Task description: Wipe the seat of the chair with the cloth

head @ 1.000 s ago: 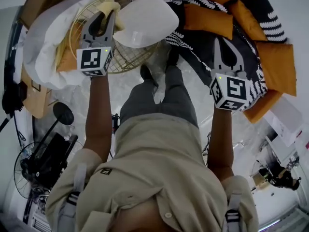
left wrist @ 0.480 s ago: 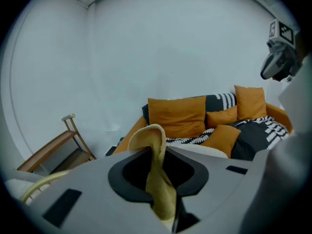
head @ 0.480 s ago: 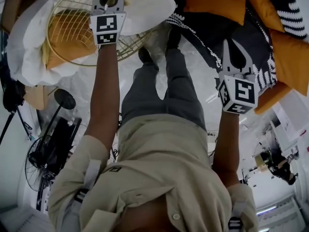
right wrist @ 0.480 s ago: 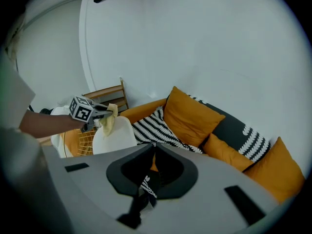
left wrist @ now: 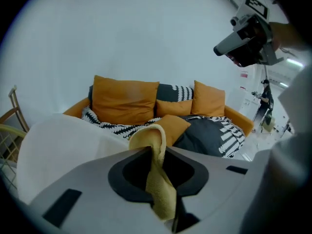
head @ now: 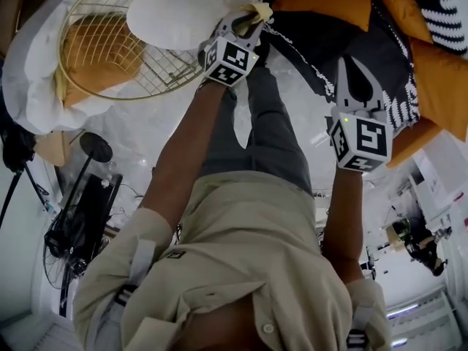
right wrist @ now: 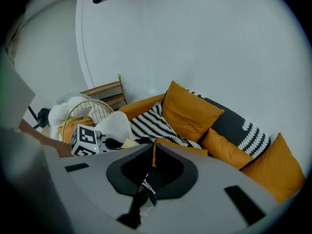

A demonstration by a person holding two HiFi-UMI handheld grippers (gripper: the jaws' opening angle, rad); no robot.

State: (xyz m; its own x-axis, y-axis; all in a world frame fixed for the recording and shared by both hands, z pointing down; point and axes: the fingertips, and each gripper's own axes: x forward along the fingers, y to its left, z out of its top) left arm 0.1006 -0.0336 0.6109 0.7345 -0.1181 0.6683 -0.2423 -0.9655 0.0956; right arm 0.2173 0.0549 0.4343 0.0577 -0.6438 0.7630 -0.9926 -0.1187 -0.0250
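A gold wire chair (head: pixel 102 64) with an orange seat pad (head: pixel 91 46) stands at the upper left of the head view, and a white cushion (head: pixel 183 9) lies over its far rim. My left gripper (head: pixel 247 22) is at the cushion's right edge, shut on a yellow cloth (head: pixel 260 10). In the left gripper view the cloth (left wrist: pixel 158 179) hangs folded between the shut jaws. My right gripper (head: pixel 356 72) hovers over the dark sofa, shut on nothing. The right gripper view shows the chair (right wrist: pixel 92 111) and white cushion (right wrist: pixel 114 126) at the left.
A sofa (head: pixel 409 72) with orange cushions and a black-and-white throw (right wrist: pixel 151 123) fills the upper right. The person's legs (head: pixel 256 130) stand between chair and sofa. A fan and a black lamp (head: pixel 91 159) are on the floor at the left. A wooden chair (right wrist: pixel 105 94) stands behind the wire chair.
My left gripper swung right with the cloth, from the wire chair's far rim to the white cushion's right edge. The right gripper has hardly moved.
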